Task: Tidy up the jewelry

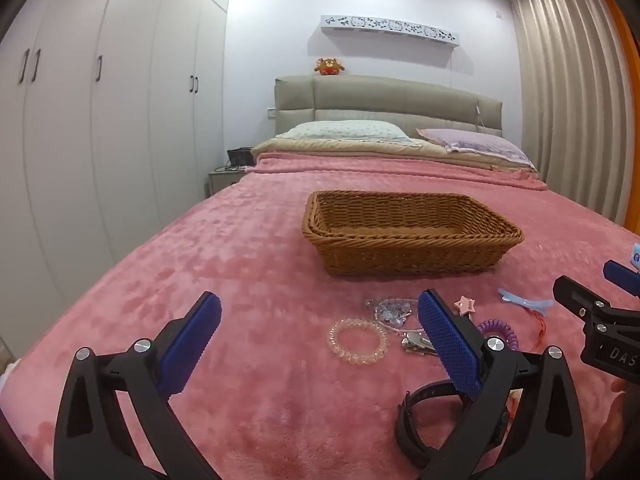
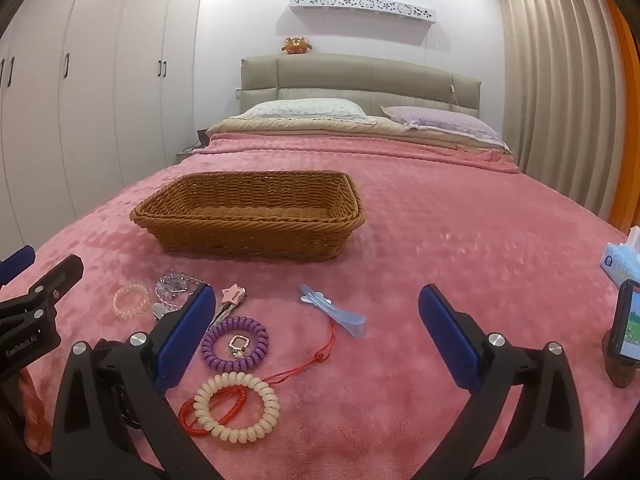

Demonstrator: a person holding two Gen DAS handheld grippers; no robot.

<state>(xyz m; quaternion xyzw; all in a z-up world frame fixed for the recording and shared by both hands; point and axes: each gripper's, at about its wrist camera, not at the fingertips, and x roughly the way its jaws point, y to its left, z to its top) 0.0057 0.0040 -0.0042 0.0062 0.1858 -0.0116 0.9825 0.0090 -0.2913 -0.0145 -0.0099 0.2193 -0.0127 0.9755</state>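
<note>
Two handheld grippers, both with jaws spread wide and nothing between the blue pads, hover low over a pink plush blanket (image 2: 460, 232) covering a bed. Left gripper (image 1: 320, 316): seen from its own camera at the bottom of the frame; its right finger (image 1: 448, 344) covers part of the jewelry behind it. Right gripper (image 2: 316, 308): likewise bare-jawed, its left finger (image 2: 184, 332) overlapping a silver clip and the near edge of a pale bead cluster (image 2: 174, 284).

Wicker basket (image 2: 248, 216): centre of both views, beyond the jewelry; only part of its floor can be seen over the near rim. Jewelry lies loose on the blanket just in front of it. In the right wrist view, from left of centre: a clear coil bracelet (image 2: 131, 301), a pink star clip (image 2: 234, 294), a purple coil hair tie (image 2: 235, 344) encircling a small metal charm, a light blue hair clip (image 2: 332, 310), a cream coil hair tie (image 2: 236, 408) lying over a red cord (image 2: 320, 356).

A dark strap (image 1: 416, 420) at the lower right of the left wrist view is largely hidden by the gripper frame; its kind cannot be told. At the right edge of the right wrist view, a phone (image 2: 628, 326) and a tissue pack (image 2: 622, 258) are cut off.
</note>
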